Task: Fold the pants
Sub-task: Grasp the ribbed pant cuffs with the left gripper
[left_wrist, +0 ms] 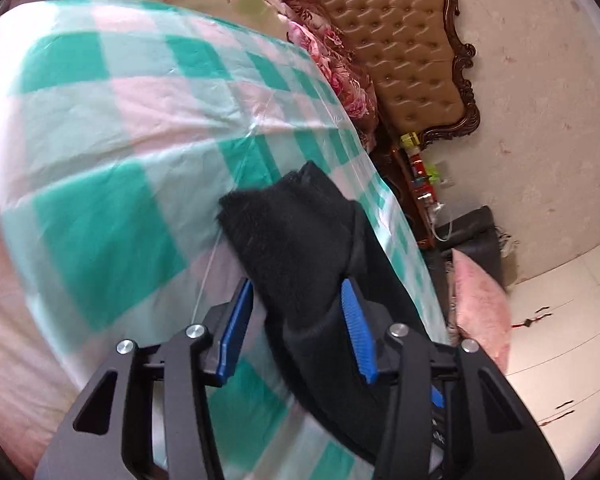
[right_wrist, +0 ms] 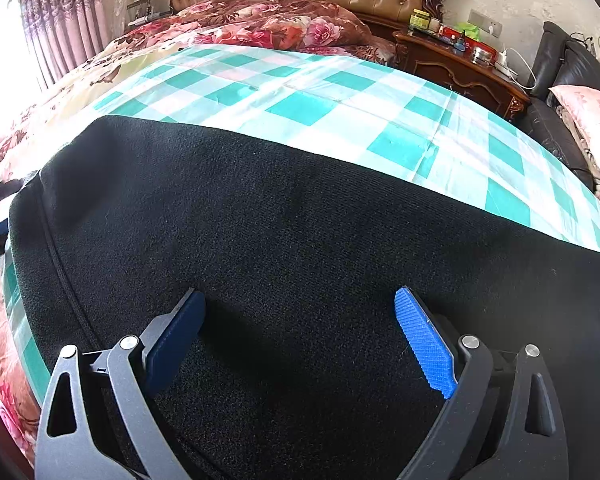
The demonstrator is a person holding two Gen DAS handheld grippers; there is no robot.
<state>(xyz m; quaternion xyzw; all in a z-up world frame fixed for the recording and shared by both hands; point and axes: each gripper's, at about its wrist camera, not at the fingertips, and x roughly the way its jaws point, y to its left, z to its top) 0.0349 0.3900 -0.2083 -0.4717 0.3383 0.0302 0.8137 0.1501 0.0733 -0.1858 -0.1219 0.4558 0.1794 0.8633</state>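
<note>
We see the bed [right_wrist: 340, 92] under its green checked sheet [left_wrist: 112, 216] carrying the black pants [right_wrist: 300, 240], which spread flat beneath and ahead of our right tool [right_wrist: 300, 312], jaws wide apart, while our left tool [left_wrist: 296, 304] grips a bunched fold of them.

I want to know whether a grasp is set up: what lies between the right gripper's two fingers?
Only the black pants: the right gripper is open over them, shown in the right wrist view.
</note>
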